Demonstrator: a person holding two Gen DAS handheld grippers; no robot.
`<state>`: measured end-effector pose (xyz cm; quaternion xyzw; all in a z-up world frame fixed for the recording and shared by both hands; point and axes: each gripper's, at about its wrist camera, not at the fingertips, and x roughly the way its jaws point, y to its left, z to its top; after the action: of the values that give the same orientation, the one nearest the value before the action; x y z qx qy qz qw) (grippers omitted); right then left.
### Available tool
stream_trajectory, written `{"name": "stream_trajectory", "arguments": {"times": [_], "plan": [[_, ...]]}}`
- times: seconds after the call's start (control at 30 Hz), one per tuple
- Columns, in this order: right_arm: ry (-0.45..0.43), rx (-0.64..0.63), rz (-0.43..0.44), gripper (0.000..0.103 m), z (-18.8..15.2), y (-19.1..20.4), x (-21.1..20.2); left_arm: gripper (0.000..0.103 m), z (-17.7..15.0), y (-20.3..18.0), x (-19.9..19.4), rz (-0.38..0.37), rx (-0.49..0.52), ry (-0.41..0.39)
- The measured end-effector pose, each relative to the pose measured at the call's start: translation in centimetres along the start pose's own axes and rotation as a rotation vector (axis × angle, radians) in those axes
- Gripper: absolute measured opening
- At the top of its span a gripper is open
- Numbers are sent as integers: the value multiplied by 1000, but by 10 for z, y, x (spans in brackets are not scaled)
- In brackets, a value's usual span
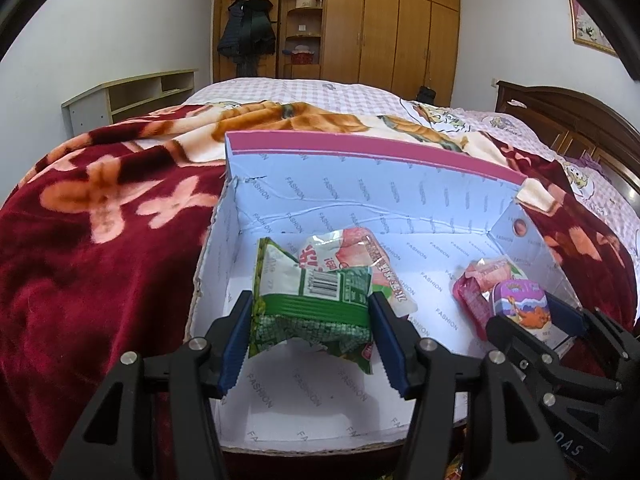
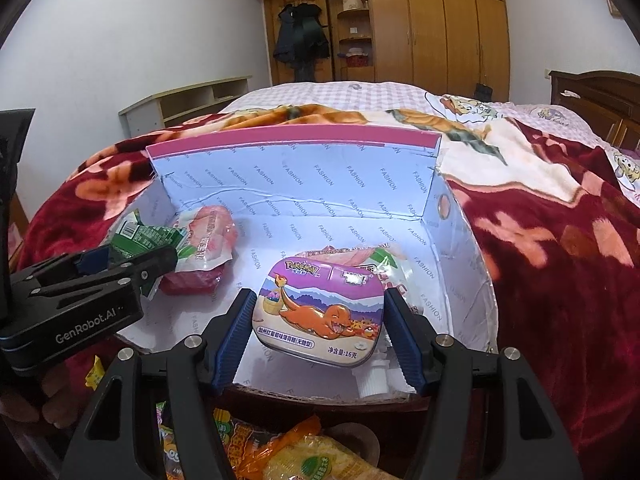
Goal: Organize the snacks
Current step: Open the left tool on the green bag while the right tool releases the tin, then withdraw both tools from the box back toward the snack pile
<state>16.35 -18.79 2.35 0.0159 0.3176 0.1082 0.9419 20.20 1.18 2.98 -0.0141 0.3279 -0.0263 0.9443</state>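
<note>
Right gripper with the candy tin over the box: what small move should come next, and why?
Probably lower it a little and open. The right gripper is shut on the candy tin just inside the box, above bare floor, clear of the pink packets. The left gripper holds its green packet apart.

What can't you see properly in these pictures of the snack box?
- Left wrist view: the peach packet is half hidden behind the green packet.
- Right wrist view: the packet behind the tin is mostly covered.
- Right wrist view: the orange snacks are cut off by the bottom edge.
</note>
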Motion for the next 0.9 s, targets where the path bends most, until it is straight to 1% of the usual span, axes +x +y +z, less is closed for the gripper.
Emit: {"name": "stream_trajectory", "arguments": {"times": [0.1, 0.23, 0.3, 0.33, 0.37, 0.5, 0.57, 0.7, 0.9], "plan": [[1, 1, 3, 66, 0, 0, -1, 62, -1, -1, -1, 3, 5, 2], [-7, 26, 19, 66, 1, -2, -3, 68, -3, -3, -1, 16, 16, 20], [-9, 35, 32, 67, 1, -3, -5, 70, -5, -4, -1, 14, 24, 23], [-11, 36, 36, 68, 1, -2, -7, 72, -5, -4, -2, 16, 27, 25], [-15, 34, 37, 70, 1, -1, -9, 74, -6, -5, -3, 17, 30, 20], [-31, 16, 44, 72, 0, 5, -17, 76, -5, -7, -10, 19, 47, -2], [-41, 11, 46, 73, 1, 7, -22, 79, -5, -8, -15, 14, 49, -8], [-58, 14, 52, 73, 2, 9, -30, 79, -4, -9, -23, 3, 48, -11], [-67, 36, 66, 73, -1, 8, -42, 80, -7, -10, -35, 9, 52, -12]]}}
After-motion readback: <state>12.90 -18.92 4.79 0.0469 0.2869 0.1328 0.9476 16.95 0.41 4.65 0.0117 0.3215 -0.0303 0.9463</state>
